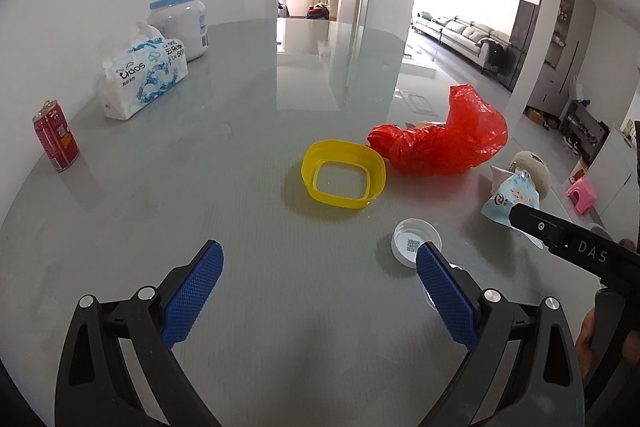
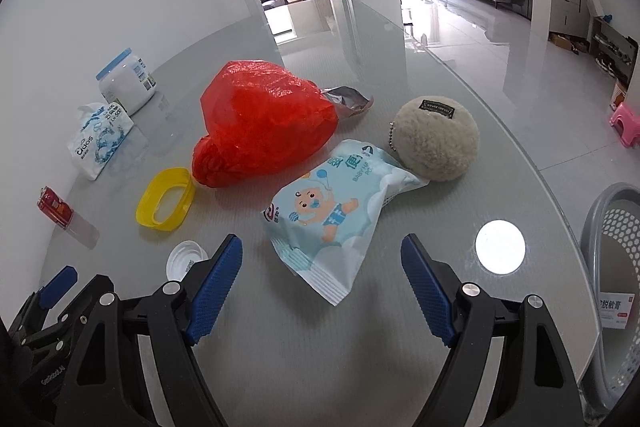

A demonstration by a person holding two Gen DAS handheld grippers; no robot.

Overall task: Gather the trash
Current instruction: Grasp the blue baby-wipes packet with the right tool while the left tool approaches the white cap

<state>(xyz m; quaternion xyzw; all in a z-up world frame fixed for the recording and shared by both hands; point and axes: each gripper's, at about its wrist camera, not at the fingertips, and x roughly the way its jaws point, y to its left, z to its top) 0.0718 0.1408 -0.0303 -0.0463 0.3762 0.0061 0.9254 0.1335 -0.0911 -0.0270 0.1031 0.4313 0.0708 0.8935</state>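
Note:
On the grey glass table [image 1: 248,327] lie a crumpled red plastic bag [image 1: 436,143] [image 2: 260,127], a yellow plastic ring [image 1: 344,174] [image 2: 165,198], a clear round lid [image 1: 417,242] [image 2: 185,259], a light-blue baby wipes wrapper [image 2: 332,215] [image 1: 512,197] and a silver foil wrapper [image 2: 348,99]. A red can [image 1: 55,137] [image 2: 54,207] stands at the left. My left gripper [image 1: 320,281] is open and empty, short of the yellow ring. My right gripper [image 2: 322,279] is open and empty, just short of the wipes wrapper.
A tissue pack [image 1: 144,75] [image 2: 98,139] and a white blue-lidded jar [image 1: 182,25] [image 2: 126,81] stand by the wall. A beige fuzzy ball [image 2: 438,141] lies behind the wrapper. A grey perforated basket [image 2: 616,291] holding a box sits past the table's right edge.

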